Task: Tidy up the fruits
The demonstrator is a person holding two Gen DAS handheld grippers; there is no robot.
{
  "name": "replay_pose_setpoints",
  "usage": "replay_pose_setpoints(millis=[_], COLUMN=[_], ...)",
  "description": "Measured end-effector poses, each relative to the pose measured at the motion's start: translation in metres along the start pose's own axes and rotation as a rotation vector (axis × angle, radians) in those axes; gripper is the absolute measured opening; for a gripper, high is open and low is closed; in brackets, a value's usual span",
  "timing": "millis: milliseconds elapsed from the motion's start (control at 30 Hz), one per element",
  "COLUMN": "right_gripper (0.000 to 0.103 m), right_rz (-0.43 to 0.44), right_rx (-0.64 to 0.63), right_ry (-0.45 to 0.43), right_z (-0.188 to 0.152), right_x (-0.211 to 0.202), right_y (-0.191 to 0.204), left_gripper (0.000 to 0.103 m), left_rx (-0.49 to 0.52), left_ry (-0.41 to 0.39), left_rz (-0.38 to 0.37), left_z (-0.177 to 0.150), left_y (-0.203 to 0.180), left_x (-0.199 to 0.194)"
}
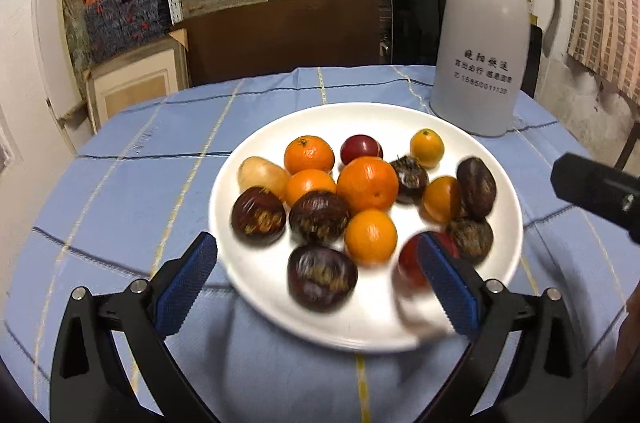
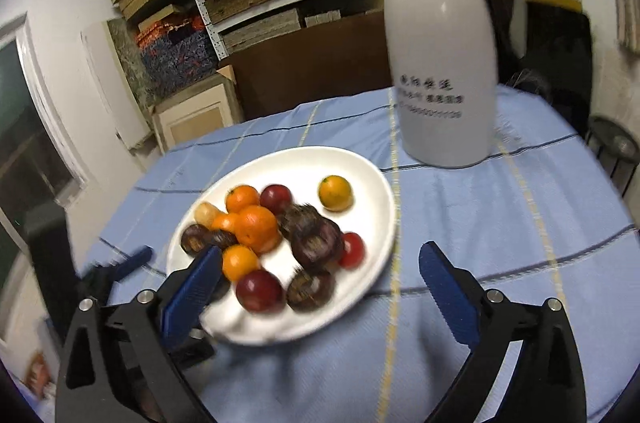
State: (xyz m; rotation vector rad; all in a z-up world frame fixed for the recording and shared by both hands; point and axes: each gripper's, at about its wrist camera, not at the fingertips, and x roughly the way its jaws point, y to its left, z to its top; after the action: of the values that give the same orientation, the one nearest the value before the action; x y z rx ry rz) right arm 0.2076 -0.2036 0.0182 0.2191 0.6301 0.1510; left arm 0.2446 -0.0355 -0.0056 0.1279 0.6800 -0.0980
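A white plate (image 1: 260,275) on the blue checked tablecloth holds several small oranges (image 1: 367,183), dark purple-brown fruits (image 1: 322,277), red fruits (image 1: 360,149) and one pale yellow fruit (image 1: 262,175). My left gripper (image 1: 316,247) stands open over the plate's near edge, and nothing is pinched between its blue pads. A blurred red fruit (image 1: 408,261) lies just inside its right finger. My right gripper (image 2: 320,253) is open too, low over the near right part of the plate (image 2: 372,191), with a red fruit (image 2: 259,290) and a dark one (image 2: 310,289) below it.
A tall white thermos jug (image 1: 480,43) with a handle stands on the cloth behind the plate to the right (image 2: 440,63). Shelves of stacked boxes fill the back wall. The right gripper's black body (image 1: 596,191) shows at the right edge.
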Motion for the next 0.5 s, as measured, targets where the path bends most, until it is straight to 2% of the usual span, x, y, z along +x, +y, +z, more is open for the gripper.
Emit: replay_pose_setpoints(millis=[100, 167, 367, 500], right_gripper=[0.099, 0.099, 0.099, 0.099], right_rz=[-0.064, -0.108, -0.095, -0.097], right_rx=[-0.041, -0.032, 0.001, -0.039], right_ry=[-0.007, 0.032, 0.064, 0.112], right_z=[-0.017, -0.034, -0.074, -0.098], right_x=[-0.012, -0.019, -0.040, -0.042], right_y=[-0.001, -0.006, -0.018, -0.008], left_gripper=[0.098, 0.098, 0.098, 0.098], left_rx=[0.032, 0.034, 0.006, -0.032], left_ry=[-0.005, -0.010, -0.040, -0.015], left_rz=[0.032, 0.022, -0.010, 0.079], left_z=[-0.011, -0.019, -0.043, -0.062], left_y=[-0.005, -0.007, -0.007, -0.003], left_x=[-0.021, -0.037, -0.085, -0.106])
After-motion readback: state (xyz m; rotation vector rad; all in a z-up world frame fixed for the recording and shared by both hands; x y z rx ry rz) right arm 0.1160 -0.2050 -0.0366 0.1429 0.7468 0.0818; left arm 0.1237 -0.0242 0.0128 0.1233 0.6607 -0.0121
